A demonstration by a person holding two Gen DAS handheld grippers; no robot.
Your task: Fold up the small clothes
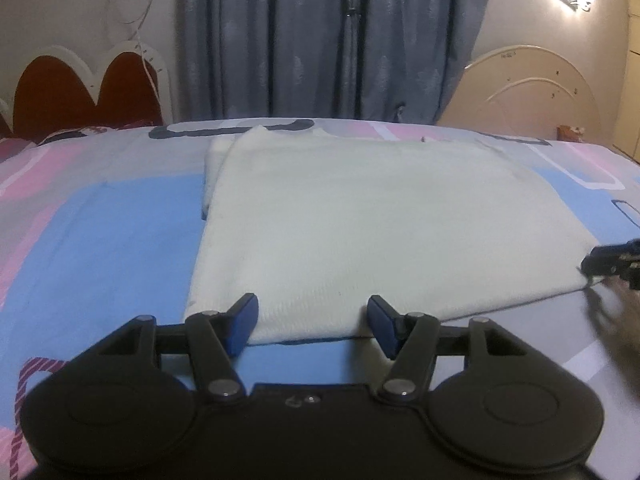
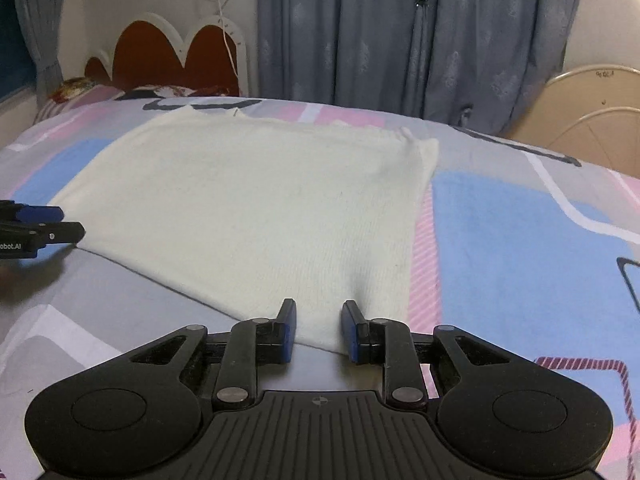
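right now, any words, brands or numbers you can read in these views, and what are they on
"obot.AI" on the side of the left hand-held gripper at the right wrist view's left edge; the start is cut off.
Small dark marks near the top of the cream headboard: too blurred to read.
No print shows on the white garment.

The only text that can be read is "obot.AI", in white letters on the black body of the left gripper [image 2: 60, 222]; its beginning is cut off by the picture edge. Small dark marks on the cream headboard [image 2: 592, 120], right of the gripper, are too small to read.
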